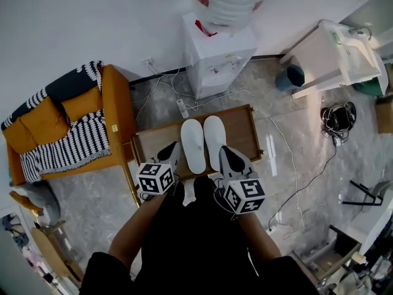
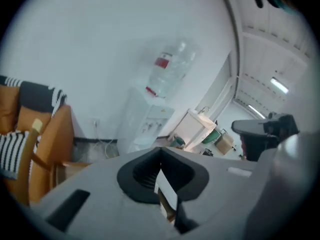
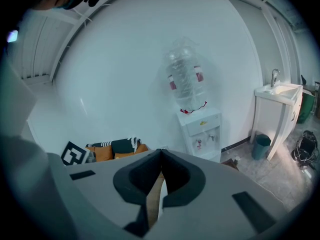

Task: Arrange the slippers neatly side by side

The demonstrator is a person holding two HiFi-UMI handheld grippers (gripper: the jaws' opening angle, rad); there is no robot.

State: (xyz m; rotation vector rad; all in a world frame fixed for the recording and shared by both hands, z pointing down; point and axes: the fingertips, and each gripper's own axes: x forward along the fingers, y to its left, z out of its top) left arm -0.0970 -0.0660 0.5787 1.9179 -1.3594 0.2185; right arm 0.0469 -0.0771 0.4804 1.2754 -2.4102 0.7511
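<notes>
Two slippers (image 1: 195, 145) — water dispenser (image 1: 216, 54) beyond

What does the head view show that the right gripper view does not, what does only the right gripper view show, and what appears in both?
Only the head view: the two white slippers laid out whole, side by side on the wooden table. Only the right gripper view: the right hand-held gripper close up, its jaws shut with nothing gripped. Both: the water dispenser, the orange sofa, the white sink cabinet and the blue bin.
</notes>
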